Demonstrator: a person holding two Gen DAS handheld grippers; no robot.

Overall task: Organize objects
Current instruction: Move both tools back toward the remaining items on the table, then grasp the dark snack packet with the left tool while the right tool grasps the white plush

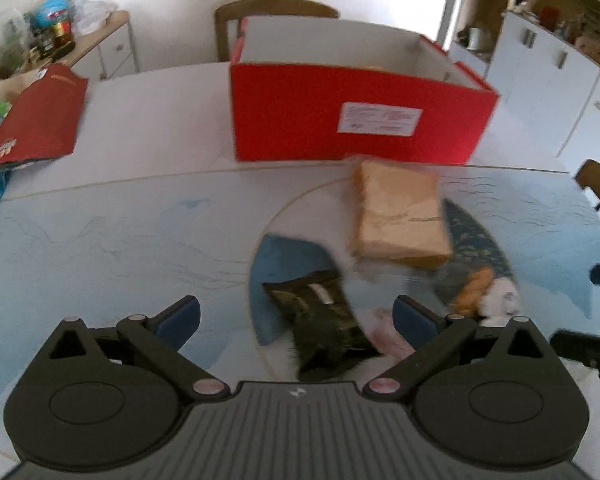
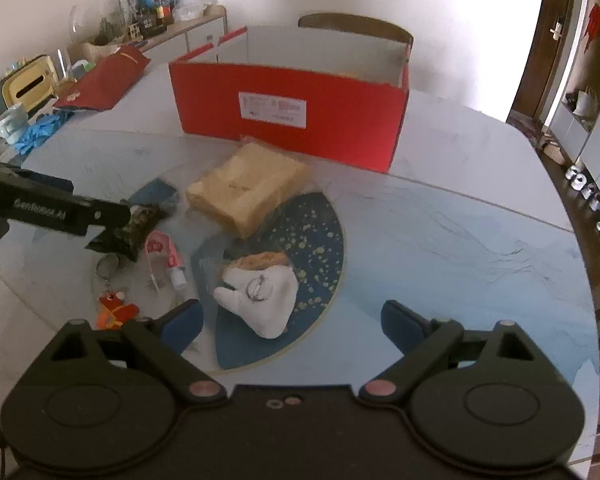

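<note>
Across the pale blue table (image 2: 440,240), largest item first: red cardboard box (image 2: 292,120), open at the top, standing at the far side beyond the loose items. Just before its front wall, flat on the table: tan wrapped packet (image 2: 248,192), long axis running obliquely away from both grippers. Nearer the grippers, on the dark round inlay: white tooth-shaped plush (image 2: 264,296), then dark foil pouch (image 1: 324,320), small toothpaste tube (image 2: 168,256), and an orange keychain charm (image 2: 114,308) at the near left.

Deciding relation: dark foil pouch directly ahead of the left gripper (image 1: 296,316), lying between the two blue pads, long axis roughly along the gripper's pointing line and tilted slightly to the left at the far end. Left hand clearly nearer to it than the right. White tooth-shaped plush similarly ahead of the right gripper (image 2: 292,324), slightly left of centre.

Left jaws: spread fully wide, released, pads apart from the pouch on both sides, nothing grasped. Right jaws: likewise spread wide, nothing between the pads in contact, nothing held.

Judged next step: lower and close on the pouch across its short axis.
</note>
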